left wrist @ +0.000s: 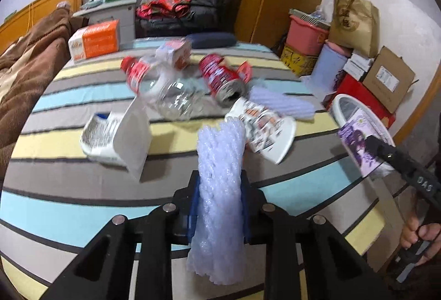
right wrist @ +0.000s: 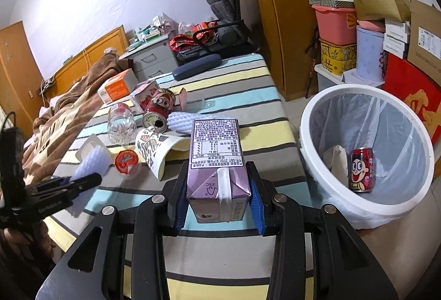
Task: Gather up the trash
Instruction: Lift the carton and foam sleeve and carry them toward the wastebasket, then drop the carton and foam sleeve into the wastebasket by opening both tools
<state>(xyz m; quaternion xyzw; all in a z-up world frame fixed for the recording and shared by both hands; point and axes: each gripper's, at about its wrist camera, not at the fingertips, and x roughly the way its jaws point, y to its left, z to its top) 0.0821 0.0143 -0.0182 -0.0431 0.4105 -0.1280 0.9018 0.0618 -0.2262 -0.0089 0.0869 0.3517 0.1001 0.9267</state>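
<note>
The left gripper [left wrist: 220, 189] pinches a foam net sleeve [left wrist: 219, 176] at lower centre. The right gripper [right wrist: 217, 184] clamps a purple carton [right wrist: 216, 159]. Only the right wrist view shows inside the white bin [right wrist: 311, 118], frame right: a red can [right wrist: 361, 170] and perhaps crumpled paper. More litter lies on the striped bed [left wrist: 69, 189].

Both wrist views look close along their tongs, sharing the striped bed [left wrist: 82, 198].
</note>
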